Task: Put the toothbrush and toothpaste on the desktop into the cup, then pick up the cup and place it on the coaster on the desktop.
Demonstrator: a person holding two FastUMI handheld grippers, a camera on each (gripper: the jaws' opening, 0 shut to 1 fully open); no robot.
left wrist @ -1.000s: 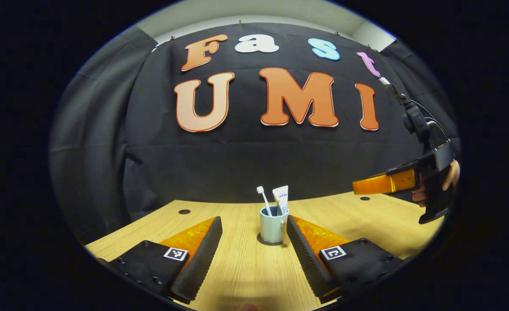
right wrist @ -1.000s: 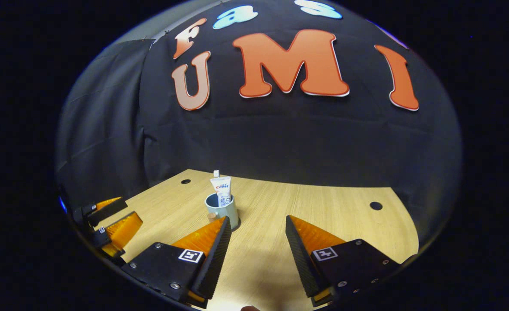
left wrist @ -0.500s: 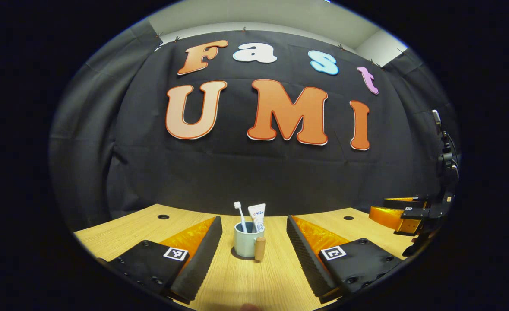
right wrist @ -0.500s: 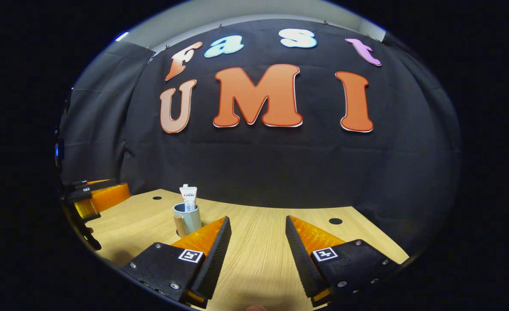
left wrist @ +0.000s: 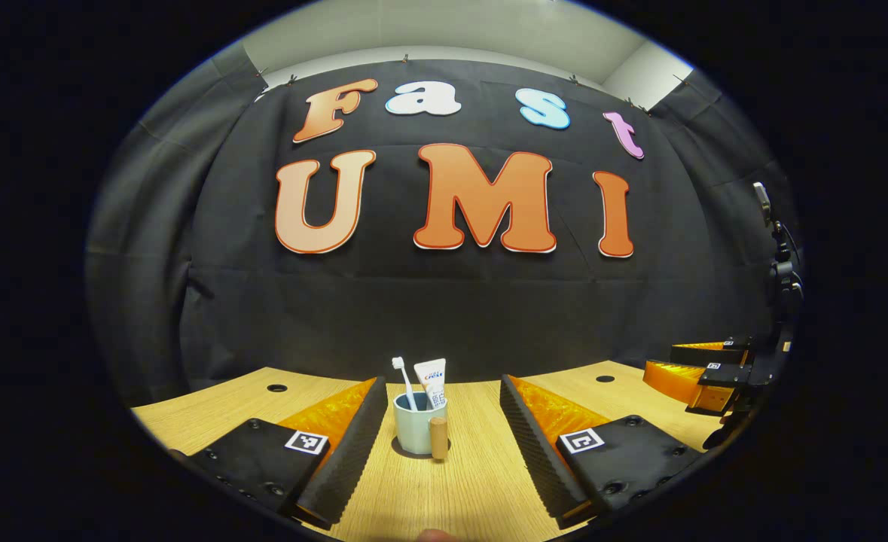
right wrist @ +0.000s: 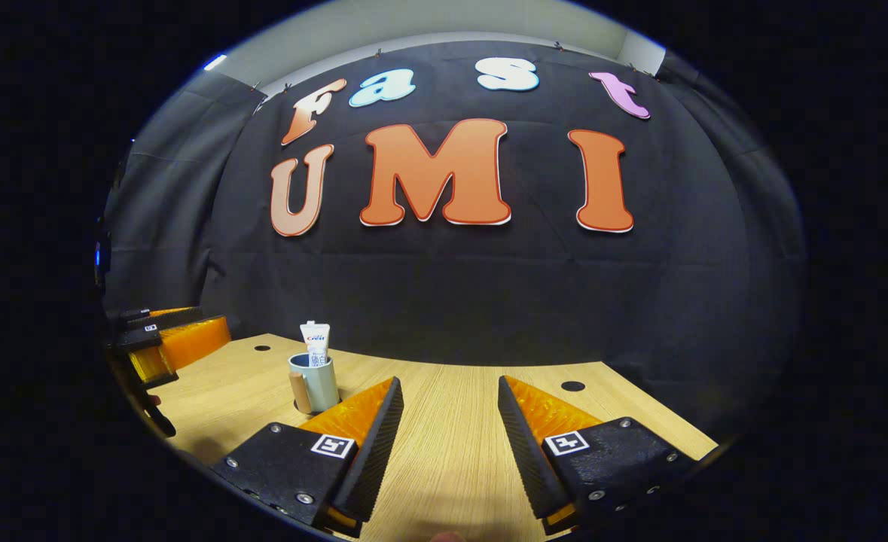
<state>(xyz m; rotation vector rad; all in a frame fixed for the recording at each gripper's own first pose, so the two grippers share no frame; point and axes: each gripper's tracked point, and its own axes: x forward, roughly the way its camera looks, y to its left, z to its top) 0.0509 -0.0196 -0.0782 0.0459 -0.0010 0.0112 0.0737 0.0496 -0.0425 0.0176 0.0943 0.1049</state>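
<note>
Pale blue-green, the cup (left wrist: 418,431) stands upright on the light wood desk (left wrist: 459,489), out in the middle and toward the far edge where the black cloth wall comes down. A white toothbrush (left wrist: 403,381) sticks up out of it with its head at the top, and the white toothpaste (left wrist: 432,381) tube stands in the cup just beside the brush, both leaning a little. The cup's wooden handle (left wrist: 437,448) faces the near side in the left gripper view. I cannot make out a coaster under the cup from either view.

In the left gripper view the left gripper (left wrist: 444,444) hangs low over the desk with its black ribbed fingers (left wrist: 349,452) spread wide, the cup seen in the gap between them but farther off, touching neither. It holds nothing. Off toward the desk's right edge the right gripper (left wrist: 703,373) shows from the side, orange and black.

In the right gripper view the right gripper (right wrist: 450,436) also has its fingers (right wrist: 372,452) set wide apart with only bare desk between them. The cup (right wrist: 315,381) stands beyond its left finger, apart from it, with the toothpaste (right wrist: 314,341) rising above the rim. The left gripper (right wrist: 169,342) sits at the desk's left edge.
</note>
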